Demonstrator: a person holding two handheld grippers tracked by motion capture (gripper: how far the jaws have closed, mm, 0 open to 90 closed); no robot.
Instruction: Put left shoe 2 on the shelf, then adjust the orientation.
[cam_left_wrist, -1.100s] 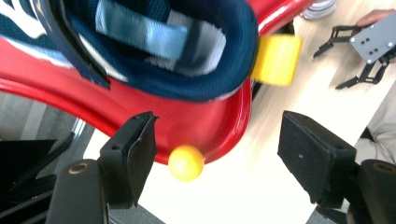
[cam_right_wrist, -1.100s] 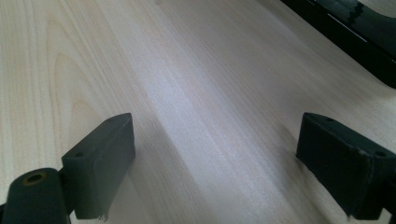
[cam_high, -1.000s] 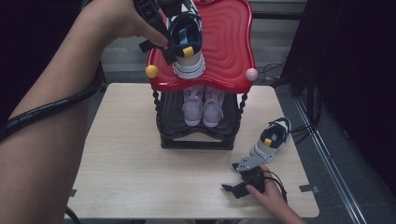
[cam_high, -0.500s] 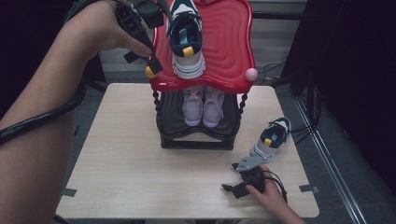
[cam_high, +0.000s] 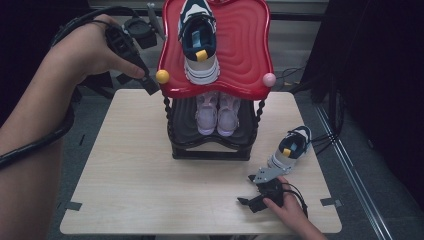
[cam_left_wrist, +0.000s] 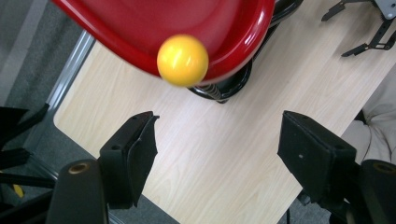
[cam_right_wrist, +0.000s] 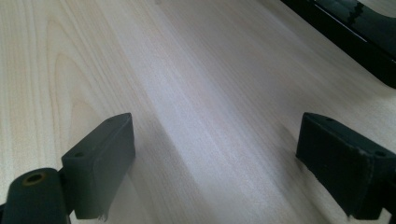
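Upper left of the high view, my left tool (cam_high: 150, 82) hangs beside the red shelf (cam_high: 250, 45), jaws apart and empty, near its yellow knob (cam_high: 162, 76). At lower right my right tool (cam_high: 250, 197) rests on the worktop (cam_high: 130, 175), jaws apart, a shoe (cam_high: 290, 150) just beyond.

Navy-white sneaker (cam_high: 199, 42) atop red shelf (cam_high: 247, 47)

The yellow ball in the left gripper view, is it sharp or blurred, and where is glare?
Left gripper view: the yellow ball is slightly blurred, with a soft highlight; the red tray shines. High view: glare on the tray's ripples. Right gripper view: the table is softly lit.
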